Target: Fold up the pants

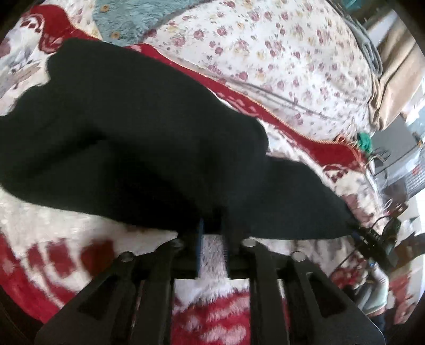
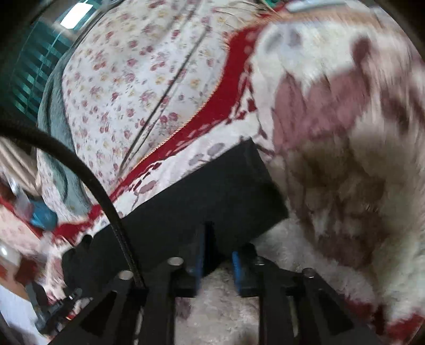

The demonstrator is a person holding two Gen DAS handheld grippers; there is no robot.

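Observation:
Black pants (image 1: 132, 132) lie across a fluffy red-and-white blanket (image 1: 53, 225) on a bed. My left gripper (image 1: 212, 231) sits at their near edge. Its blue-padded fingers (image 1: 198, 244) stand a little apart with white blanket showing in the gap, and the tips are lost against the dark cloth. In the right wrist view a squared end of the pants (image 2: 199, 199) lies in front of my right gripper (image 2: 221, 246). Its jaws stand apart, with the near corner of the cloth lying between the fingers and no pad pressing on it. The right gripper (image 1: 372, 238) also shows blurred by the pants' far right tip.
A floral sheet (image 1: 265, 66) covers the bed beyond the blanket. A teal fluffy garment (image 1: 127, 18) lies at the top. Beige fabric (image 1: 393, 79) and clutter line the right side. A black cable (image 2: 79, 164) arcs across the left of the right wrist view.

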